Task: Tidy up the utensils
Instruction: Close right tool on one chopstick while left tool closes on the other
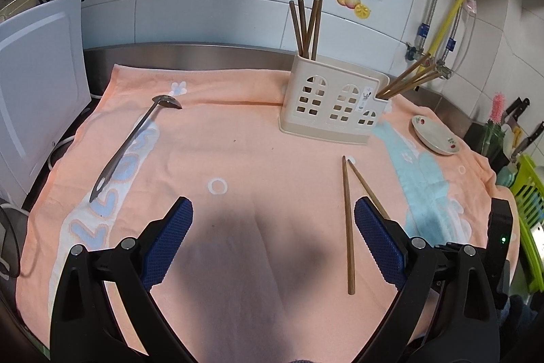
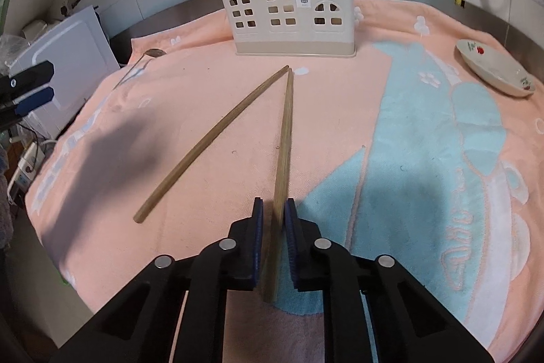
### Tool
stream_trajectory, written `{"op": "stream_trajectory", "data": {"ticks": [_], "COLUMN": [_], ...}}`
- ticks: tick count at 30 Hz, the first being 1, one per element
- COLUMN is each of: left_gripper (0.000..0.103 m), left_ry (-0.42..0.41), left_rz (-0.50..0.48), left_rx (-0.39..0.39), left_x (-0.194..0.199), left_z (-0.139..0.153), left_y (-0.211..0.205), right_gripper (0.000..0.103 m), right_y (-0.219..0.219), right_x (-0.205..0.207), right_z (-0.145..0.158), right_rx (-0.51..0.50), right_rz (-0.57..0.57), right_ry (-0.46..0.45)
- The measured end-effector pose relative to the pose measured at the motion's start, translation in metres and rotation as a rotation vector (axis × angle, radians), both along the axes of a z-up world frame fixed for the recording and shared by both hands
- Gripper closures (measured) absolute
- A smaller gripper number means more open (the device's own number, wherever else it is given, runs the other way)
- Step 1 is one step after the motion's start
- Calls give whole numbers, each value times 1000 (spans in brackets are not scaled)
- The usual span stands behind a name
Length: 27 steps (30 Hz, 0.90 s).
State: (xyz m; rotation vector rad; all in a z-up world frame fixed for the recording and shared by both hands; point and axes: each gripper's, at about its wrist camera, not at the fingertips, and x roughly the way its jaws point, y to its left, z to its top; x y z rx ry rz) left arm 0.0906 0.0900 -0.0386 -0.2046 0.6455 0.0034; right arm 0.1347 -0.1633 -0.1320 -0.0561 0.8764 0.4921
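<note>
Two wooden chopsticks lie on the peach towel point(image 2: 340, 111), their far tips meeting. My right gripper point(image 2: 274, 210) is shut on the right chopstick point(image 2: 285, 131) near its close end. The other chopstick point(image 2: 217, 138) lies free to its left. In the left wrist view the same pair shows as one chopstick point(image 1: 348, 227) and another point(image 1: 369, 193) partly behind my right-hand pad. My left gripper point(image 1: 272, 220) is open and empty above the towel. A metal ladle point(image 1: 132, 142) lies at the left. The cream utensil holder point(image 1: 333, 104) point(image 2: 292, 12) stands at the back with several chopsticks in it.
A small white dish point(image 1: 435, 135) point(image 2: 493, 70) sits on the towel at the right. A white appliance point(image 1: 37, 91) stands at the left edge. Knives and a green rack point(image 1: 527, 189) are at the far right. The tiled wall and pipes are behind.
</note>
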Motion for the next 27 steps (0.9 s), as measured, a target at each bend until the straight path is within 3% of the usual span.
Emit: {"op": "stream_trajectory", "data": {"ticks": [11,20,27], "left_gripper": [19,29,58], "left_ry": [31,92,154], "left_rz": [-73,-169,-245], "left_rx": [1,9,3], "left_x": [2,10,22], "left_z": [-14,-36,-61], "left_y": [-21,-53,-79], "right_gripper": [96,96,96], "right_y": [-5,-21,-30], "right_x": [0,-8,-14], "right_z": [3,36,71], "right_rx": [2,34,66], "right_rz": [-13,-19,-15], "right_ry": [-8,-82,-170]}}
